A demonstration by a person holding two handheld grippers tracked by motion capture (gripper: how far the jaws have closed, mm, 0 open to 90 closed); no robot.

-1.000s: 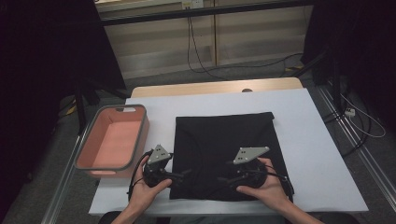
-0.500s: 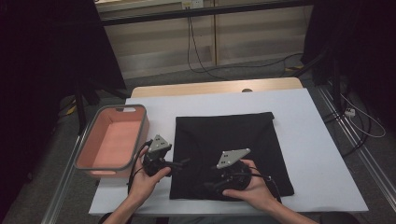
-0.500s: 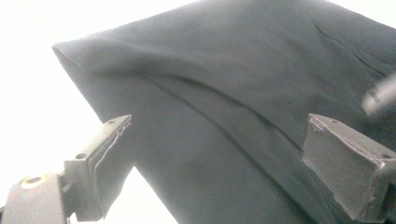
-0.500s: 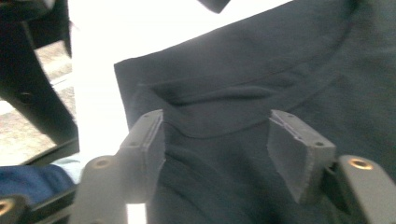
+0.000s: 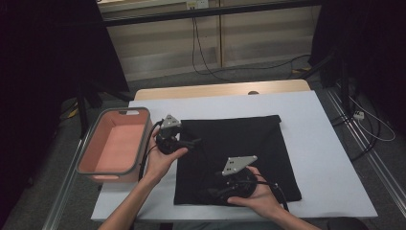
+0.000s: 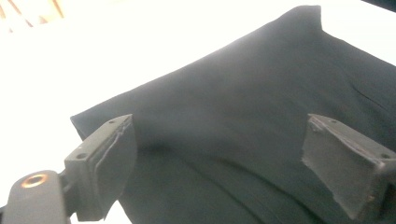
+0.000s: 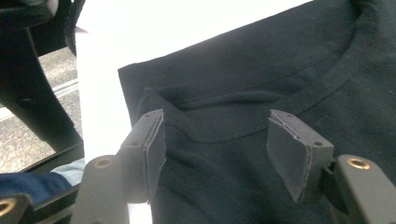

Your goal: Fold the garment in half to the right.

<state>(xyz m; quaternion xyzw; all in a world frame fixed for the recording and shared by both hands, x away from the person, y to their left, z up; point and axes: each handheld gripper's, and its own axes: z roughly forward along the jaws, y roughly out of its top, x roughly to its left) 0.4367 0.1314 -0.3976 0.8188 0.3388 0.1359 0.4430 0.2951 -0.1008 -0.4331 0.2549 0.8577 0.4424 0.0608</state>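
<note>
Both grippers open w/ nothing pinched: left gripper (image 5: 195,142) should drop onto the black shirt's (image 5: 239,143) left edge, right gripper (image 5: 203,195) bite the near-left corner fold, then lift evenly.

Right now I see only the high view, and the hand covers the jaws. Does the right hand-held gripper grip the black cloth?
Observer: No. In the right gripper view the right hand-held gripper is open. The black cloth lies between its jaws, but it is not pinched.
Operator: Which part of the cloth is between the jaws?
Observer: A curved neckline seam runs across the gap, so the cloth looks like a garment.
</note>
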